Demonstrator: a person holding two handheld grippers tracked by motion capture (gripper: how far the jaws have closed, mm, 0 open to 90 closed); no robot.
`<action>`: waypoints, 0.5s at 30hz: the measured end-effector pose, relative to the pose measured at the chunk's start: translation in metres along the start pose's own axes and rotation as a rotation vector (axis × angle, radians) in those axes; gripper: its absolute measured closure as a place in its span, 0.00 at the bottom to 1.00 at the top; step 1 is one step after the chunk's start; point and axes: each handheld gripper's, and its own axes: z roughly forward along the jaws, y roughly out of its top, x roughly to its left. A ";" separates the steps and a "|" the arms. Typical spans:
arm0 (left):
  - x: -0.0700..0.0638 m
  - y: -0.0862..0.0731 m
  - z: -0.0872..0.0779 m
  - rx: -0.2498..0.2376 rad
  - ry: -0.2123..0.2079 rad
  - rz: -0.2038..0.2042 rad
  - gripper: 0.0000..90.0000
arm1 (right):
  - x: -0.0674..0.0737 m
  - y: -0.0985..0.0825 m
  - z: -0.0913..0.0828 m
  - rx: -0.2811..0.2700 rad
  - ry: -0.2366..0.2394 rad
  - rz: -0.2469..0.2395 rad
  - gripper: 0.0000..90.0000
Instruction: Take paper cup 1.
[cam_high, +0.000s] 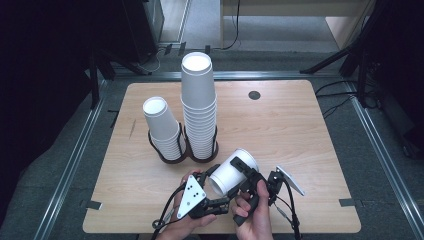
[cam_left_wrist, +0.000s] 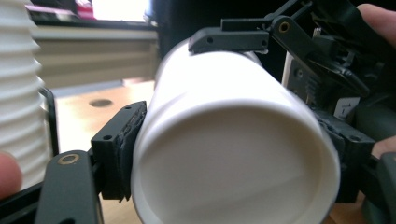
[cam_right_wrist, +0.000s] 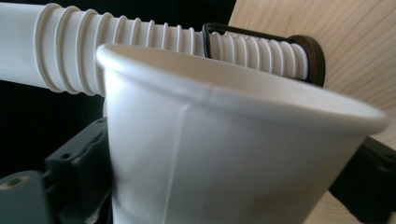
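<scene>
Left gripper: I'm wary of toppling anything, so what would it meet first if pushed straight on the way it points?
Probably the right gripper: the left gripper clamps the paper cup, and the right one's jaws clasp the same cup just ahead. The cup stacks stand off to the side, though depth is unclear.

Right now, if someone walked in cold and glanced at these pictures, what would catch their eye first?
Probably the tall stack of white paper cups standing in a black ring holder near the middle of the wooden table, with a shorter, leaning stack just to its left. Next, the single paper cup lying on its side at the near edge, gripped between the left gripper and the right gripper, both with jaws pressed on it.
</scene>
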 end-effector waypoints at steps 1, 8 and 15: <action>0.001 0.000 0.000 0.001 -0.006 -0.008 0.23 | 0.000 0.000 0.000 -0.006 -0.002 -0.012 0.14; 0.013 0.007 -0.002 0.063 -0.018 -0.067 0.03 | 0.010 0.003 -0.007 -0.099 0.010 -0.189 0.17; 0.021 0.011 -0.005 0.081 -0.047 -0.121 0.03 | 0.017 0.013 -0.012 -0.187 -0.012 -0.344 0.17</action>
